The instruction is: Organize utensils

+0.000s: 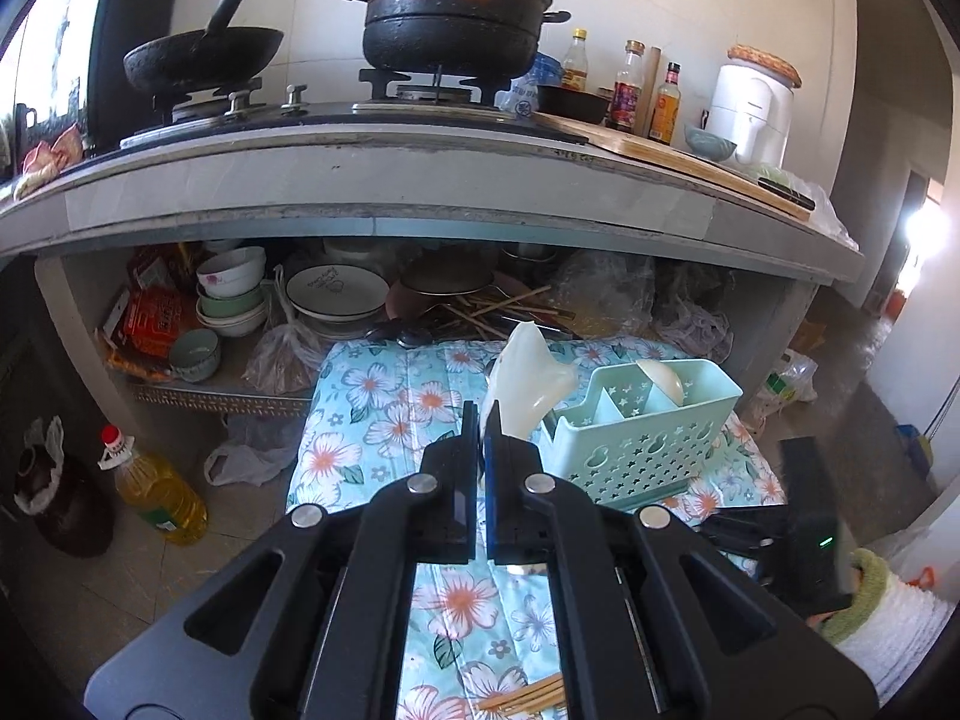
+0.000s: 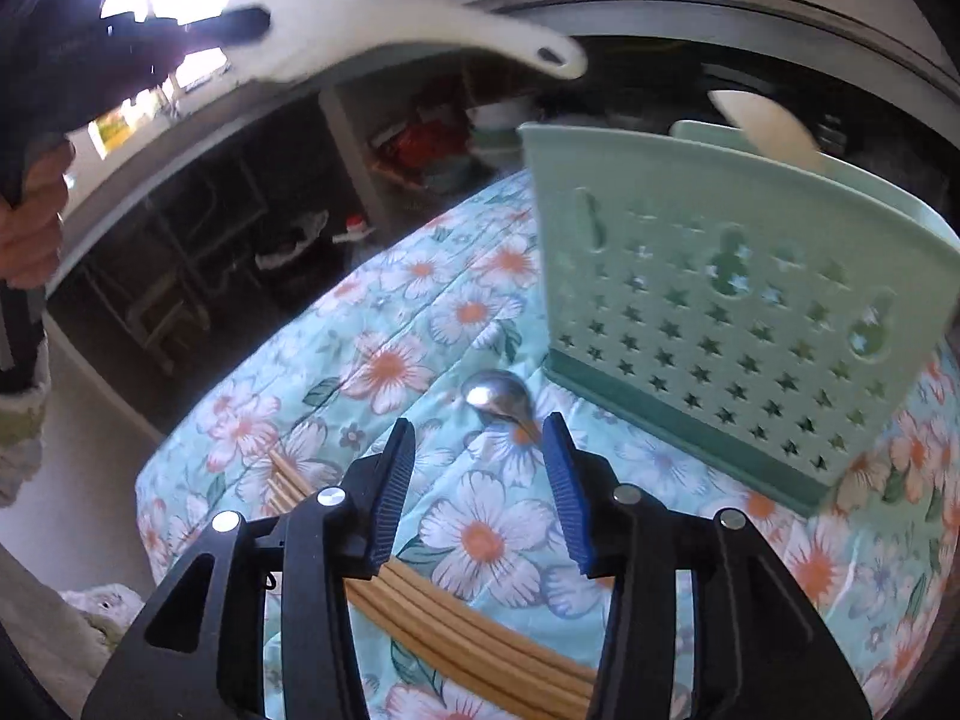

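Left claw [image 1: 482, 420]: closed on the white rice paddle [image 1: 528, 378], held clear of the cloth; in the left wrist view the paddle rises up and to the right from the pads, its far end leaning toward the caddy
Right claw [image 2: 477, 468]: jaws apart, nothing between them; it hangs low over the floral cloth [image 2: 420, 312], pointing steeply down
Metal spoon [image 2: 501, 399]: lies on the cloth just beyond the right claw's tips, bowl at the far end, handle running near and to the right, toward the right-hand pad, where it passes out of sight
Spoon axis: slants across the line the claw points along, so the open gap does not yet sit squarely over the handle
Chopsticks [image 2: 456, 618]: a bundle flat on the cloth under the right claw, running from far left to near right, closer to the camera than the spoon
Caddy [image 2: 720, 312]: green, perforated, upright on the cloth just right of the spoon and beyond it; a pale spoon or scoop [image 2: 774, 126] already stands in it
Nearer hand: the right claw is much closer to both spoon and chopsticks; the left is occupied and raised
Judgement: the paddle looks bound for a caddy slot, the spoon next for the right claw
Risk: the spoon lies close to the caddy base, so the right-hand pad may foul the wall
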Demonstrator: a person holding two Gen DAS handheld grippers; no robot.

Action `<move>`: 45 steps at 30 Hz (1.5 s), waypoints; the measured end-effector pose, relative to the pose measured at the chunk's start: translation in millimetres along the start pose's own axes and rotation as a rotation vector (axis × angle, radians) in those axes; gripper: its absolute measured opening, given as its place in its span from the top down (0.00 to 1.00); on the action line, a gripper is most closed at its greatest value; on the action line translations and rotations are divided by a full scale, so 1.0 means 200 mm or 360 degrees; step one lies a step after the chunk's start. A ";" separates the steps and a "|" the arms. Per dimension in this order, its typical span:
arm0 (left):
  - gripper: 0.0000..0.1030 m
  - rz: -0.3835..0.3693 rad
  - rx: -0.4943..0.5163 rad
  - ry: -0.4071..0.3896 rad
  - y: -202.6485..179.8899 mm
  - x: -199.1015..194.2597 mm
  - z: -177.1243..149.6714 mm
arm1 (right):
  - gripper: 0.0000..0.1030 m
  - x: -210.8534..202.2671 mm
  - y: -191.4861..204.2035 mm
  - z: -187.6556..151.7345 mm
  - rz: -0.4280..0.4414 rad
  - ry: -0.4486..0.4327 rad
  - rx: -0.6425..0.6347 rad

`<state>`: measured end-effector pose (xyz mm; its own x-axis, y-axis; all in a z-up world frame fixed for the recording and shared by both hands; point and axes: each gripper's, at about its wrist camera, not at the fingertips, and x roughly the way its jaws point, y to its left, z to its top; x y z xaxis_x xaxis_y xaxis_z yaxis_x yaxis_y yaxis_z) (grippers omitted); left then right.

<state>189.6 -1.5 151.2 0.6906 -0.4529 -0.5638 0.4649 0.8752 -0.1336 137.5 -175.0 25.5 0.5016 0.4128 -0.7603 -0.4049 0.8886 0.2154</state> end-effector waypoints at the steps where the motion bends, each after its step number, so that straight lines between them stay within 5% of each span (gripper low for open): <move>1: 1.00 -0.0006 -0.0010 -0.0006 0.01 -0.01 0.00 | 0.57 0.05 0.02 0.02 -0.0013 0.0032 -0.0040; 8: 1.00 -0.0018 -0.0070 -0.0055 0.11 -0.06 -0.01 | 0.58 0.41 0.02 0.13 -0.0127 0.0224 -0.0135; 16: 1.00 -0.0025 -0.0171 -0.0038 0.25 -0.03 -0.04 | 0.58 0.52 0.11 0.09 -0.0345 0.0247 -0.0378; 24: 1.00 -0.0057 -0.0192 -0.0036 0.28 -0.03 -0.07 | 0.71 0.43 0.13 0.06 -0.0386 0.0220 -0.0380; 26: 1.00 -0.0067 -0.0182 -0.0039 0.27 -0.03 -0.07 | 0.88 0.38 0.12 0.06 -0.0367 0.0200 -0.0336; 35: 1.00 -0.0024 0.0016 -0.0067 0.12 -0.02 -0.02 | 0.93 0.26 0.06 0.01 -0.0338 0.0118 -0.0188; 40: 1.00 0.0005 0.0123 -0.0048 0.04 0.00 0.01 | 0.95 0.11 0.06 -0.01 -0.0323 -0.0025 -0.0113; 45: 1.00 0.0118 0.0398 0.0007 -0.11 0.05 0.07 | 0.96 -0.09 0.02 -0.01 -0.0327 -0.0211 -0.0030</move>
<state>194.2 -26.6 160.5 0.7259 -0.3876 -0.5682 0.5357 0.8367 0.1136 125.5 -178.3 39.5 0.6704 0.2477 -0.6994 -0.2976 0.9532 0.0523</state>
